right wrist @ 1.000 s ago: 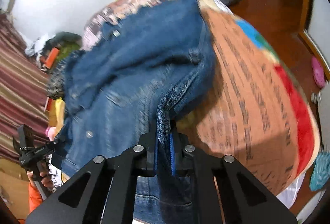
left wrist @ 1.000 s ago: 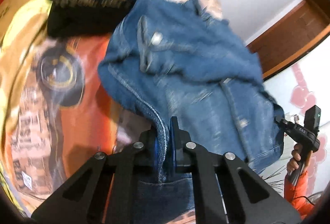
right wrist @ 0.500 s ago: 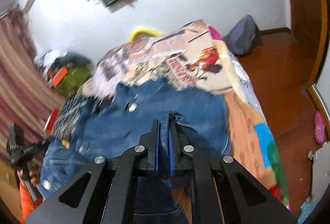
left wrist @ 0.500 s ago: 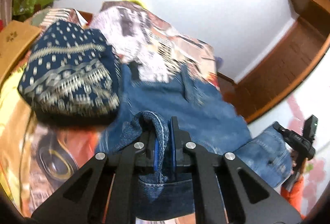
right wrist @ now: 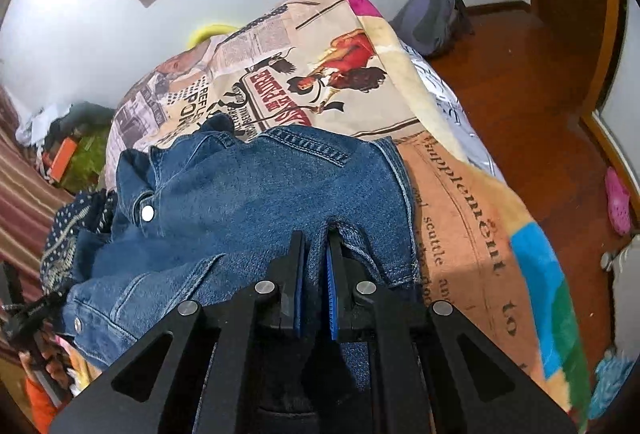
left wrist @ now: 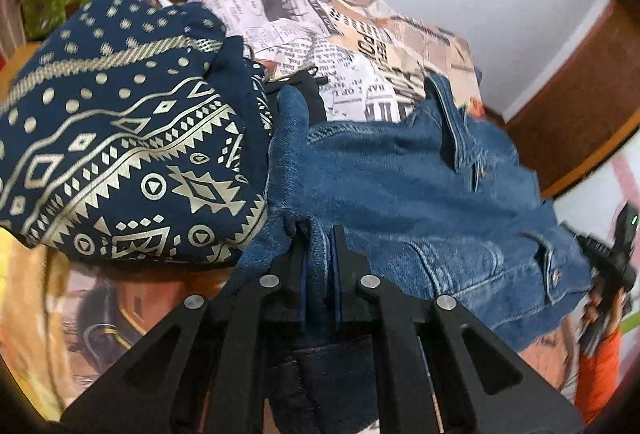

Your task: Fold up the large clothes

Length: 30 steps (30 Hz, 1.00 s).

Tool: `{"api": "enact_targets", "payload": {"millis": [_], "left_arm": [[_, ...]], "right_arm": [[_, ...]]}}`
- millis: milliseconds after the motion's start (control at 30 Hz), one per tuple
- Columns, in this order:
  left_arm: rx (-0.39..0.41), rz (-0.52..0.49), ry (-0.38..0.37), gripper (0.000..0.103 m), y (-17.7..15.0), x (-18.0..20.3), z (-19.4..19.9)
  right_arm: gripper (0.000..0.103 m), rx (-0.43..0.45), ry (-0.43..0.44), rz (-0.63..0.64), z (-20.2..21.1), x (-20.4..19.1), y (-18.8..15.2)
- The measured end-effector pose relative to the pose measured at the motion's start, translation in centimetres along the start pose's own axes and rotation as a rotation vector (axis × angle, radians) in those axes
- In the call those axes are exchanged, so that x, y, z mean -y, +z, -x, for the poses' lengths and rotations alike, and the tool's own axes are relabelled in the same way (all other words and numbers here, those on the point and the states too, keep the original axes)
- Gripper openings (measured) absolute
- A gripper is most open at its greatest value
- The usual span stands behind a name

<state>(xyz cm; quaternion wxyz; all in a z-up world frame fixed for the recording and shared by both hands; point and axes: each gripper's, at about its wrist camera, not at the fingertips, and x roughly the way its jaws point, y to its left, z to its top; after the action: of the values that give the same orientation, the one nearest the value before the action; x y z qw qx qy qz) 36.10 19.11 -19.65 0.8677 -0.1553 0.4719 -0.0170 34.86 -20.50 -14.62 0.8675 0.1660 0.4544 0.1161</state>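
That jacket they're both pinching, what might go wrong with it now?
The denim jacket lies bunched against the patterned cloth, so a fold could drag that along. Each gripper, left and right, pinches only a small ridge of denim, which might slip free. It also sits near the bed's edge.

Blue denim jacket [left wrist: 400,186] lies rumpled, partly folded, on the bed

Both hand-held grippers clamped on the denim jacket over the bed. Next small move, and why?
Probably lower both together until the gripped edge rests flat. The left hand-held gripper and right hand-held gripper each pinch a fold of the denim jacket, whose far part already lies on the printed blanket.
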Motion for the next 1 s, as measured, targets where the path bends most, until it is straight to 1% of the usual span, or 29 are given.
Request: {"api": "enact_targets", "payload": {"millis": [100,167,200,267,333,433,533,700,867,933,1000], "left_arm": [[-0.014,-0.049,0.036,0.013,-0.3,0.7,1.0],[-0.016,-0.06,0.036,0.024,-0.6,0.9,1.8],[0.0,-0.058,0.019,0.028,-0.9,1.0,2.6],[0.026,-0.057,-0.007,0.042,-1.2,1.2,3.7],[0.074,-0.071,0.006,0.048,-1.7,1.5,5.5],[0.114,-0.095,0.022,0.05,-2.4,1.8,7.4],[0.116,-0.129,0.063,0.05,-3.5,2.1,8.5],[0.094,-0.216,0.143,0.05,-6.2,2.7,9.1],[0.067,-0.267,0.192,0.05,-8.6,2.6,8.4],[0.056,-0.275,0.222,0.05,-9.2,2.3,7.7],[0.061,-0.288,0.257,0.05,-9.6,2.2,7.1]], "right_arm": [[0.012,-0.016,-0.031,0.047,0.8,-0.9,0.2],[0.014,-0.025,-0.053,0.085,1.9,-1.5,-0.1],[0.016,-0.027,-0.06,0.099,1.8,-1.8,-0.1],[0.022,-0.021,-0.073,0.138,3.0,-2.4,-0.6],[0.031,-0.002,-0.066,0.175,4.7,-2.9,-1.4],[0.039,0.028,-0.059,0.211,6.5,-3.4,-2.5],[0.043,0.046,-0.053,0.241,8.1,-3.8,-3.7],[0.044,0.058,-0.085,0.29,8.9,-4.5,-5.5],[0.044,0.011,-0.105,0.307,8.1,-4.5,-7.1],[0.044,-0.01,-0.112,0.307,7.5,-4.4,-7.7],[0.044,-0.024,-0.119,0.303,7.2,-4.3,-8.0]]}}
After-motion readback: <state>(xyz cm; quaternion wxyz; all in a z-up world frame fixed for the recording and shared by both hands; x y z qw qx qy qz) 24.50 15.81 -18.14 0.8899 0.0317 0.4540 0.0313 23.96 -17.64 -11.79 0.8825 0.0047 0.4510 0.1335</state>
